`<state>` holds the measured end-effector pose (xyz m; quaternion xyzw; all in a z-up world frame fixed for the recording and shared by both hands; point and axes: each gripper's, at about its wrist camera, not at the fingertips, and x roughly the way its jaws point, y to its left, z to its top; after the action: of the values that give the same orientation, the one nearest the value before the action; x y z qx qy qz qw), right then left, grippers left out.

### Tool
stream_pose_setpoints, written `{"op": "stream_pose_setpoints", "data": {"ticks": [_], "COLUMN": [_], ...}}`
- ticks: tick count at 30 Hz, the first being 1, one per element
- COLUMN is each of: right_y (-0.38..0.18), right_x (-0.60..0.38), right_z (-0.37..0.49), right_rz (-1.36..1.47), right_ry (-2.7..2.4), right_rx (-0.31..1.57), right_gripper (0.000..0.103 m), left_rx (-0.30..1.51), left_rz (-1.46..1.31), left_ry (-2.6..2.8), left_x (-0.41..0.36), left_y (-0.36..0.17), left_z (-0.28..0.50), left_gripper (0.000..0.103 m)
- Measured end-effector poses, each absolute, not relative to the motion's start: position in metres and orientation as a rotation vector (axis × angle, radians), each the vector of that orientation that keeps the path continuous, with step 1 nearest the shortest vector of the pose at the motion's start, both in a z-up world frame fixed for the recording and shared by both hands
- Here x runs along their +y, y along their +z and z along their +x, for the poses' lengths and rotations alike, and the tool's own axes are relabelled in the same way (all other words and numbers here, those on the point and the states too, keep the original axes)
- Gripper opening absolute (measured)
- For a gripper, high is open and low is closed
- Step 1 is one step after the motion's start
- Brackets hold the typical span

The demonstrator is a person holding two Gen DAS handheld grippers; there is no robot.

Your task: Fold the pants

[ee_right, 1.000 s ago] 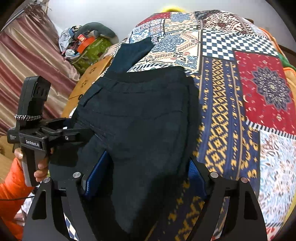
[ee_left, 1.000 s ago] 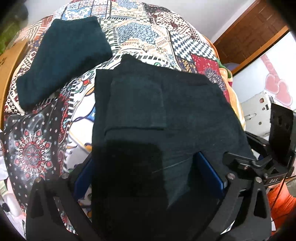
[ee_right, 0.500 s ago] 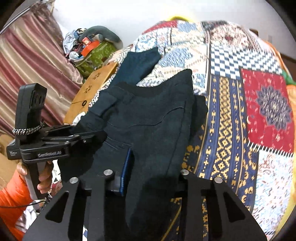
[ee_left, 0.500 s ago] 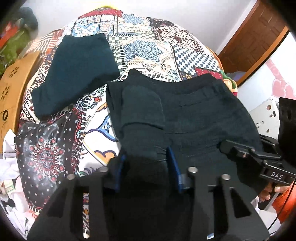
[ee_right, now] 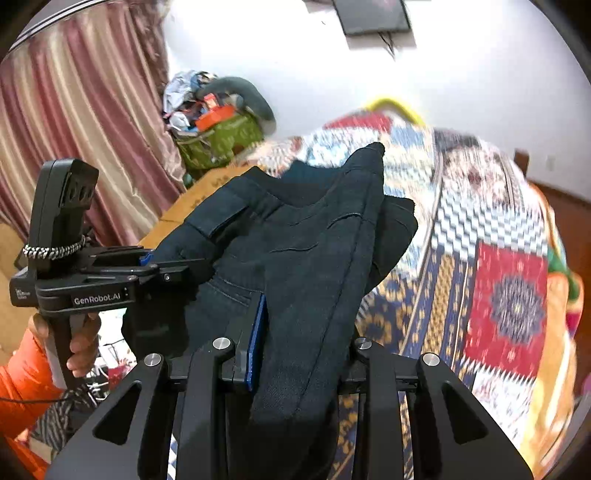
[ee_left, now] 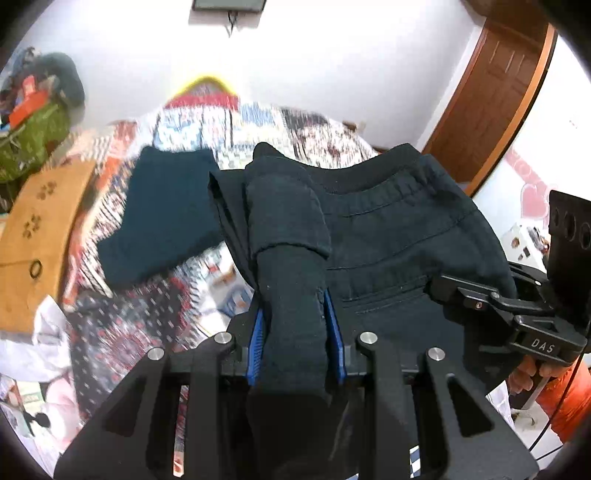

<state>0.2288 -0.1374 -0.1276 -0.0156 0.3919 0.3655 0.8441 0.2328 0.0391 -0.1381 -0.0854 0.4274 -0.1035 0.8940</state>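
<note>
Above the patchwork-patterned bedspread [ee_left: 122, 332], your left gripper [ee_left: 293, 332] has just been closing and now pinches a bunched fold of the dark navy fabric pants [ee_left: 388, 229] between its blue pads. Your right gripper [ee_right: 299, 347], jaws likewise just narrowed, clamps the opposite edge of the same pants [ee_right: 306, 258]. Between the two grippers the garment hangs raised off the bed. A folded dark teal garment [ee_left: 162, 214] lies on the bedspread just beyond.

walls: plain white wall [ee_left: 332, 66] | door: brown wooden panelled door [ee_left: 495, 92] | window side: pink-and-cream striped curtain [ee_right: 74, 122] | bed: colourful patchwork bedspread [ee_right: 509, 295] | wall fixture: dark framed rectangular panel [ee_right: 373, 14] | light: bright, even
</note>
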Motion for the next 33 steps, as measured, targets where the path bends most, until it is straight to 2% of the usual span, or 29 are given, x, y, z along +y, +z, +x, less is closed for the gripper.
{"op": "stream_pose_setpoints", "data": {"ticks": [9,19,27,33], "right_y": [-0.096,-0.101,-0.143,-0.192], "right_x": [-0.091,-0.025,0.022,0.054], "right_z": [0.264,0.336,0.404,0.441], "right_rz": [-0.069,-0.086,-0.022,-0.031], "right_ry": [0.814,0.858,0.875,0.884], "right_rx": [0.712,0.695,0.763,0.855], "right_gripper": [0.026,0.026,0.026,0.026], "left_rx": [0.759,0.728,0.766,0.854], "left_rz": [-0.145,-0.185,-0.235,-0.256], "left_ry": [-0.11,-0.052,0.028,0.084], "left_x": [0.077,0.149,0.195,0.229], "left_y": [-0.104,-0.114,-0.16,-0.228], "left_z": [0.262,0.342,0.41,0.449], "left_gripper": [0.03,0.03,0.03,0.03]}}
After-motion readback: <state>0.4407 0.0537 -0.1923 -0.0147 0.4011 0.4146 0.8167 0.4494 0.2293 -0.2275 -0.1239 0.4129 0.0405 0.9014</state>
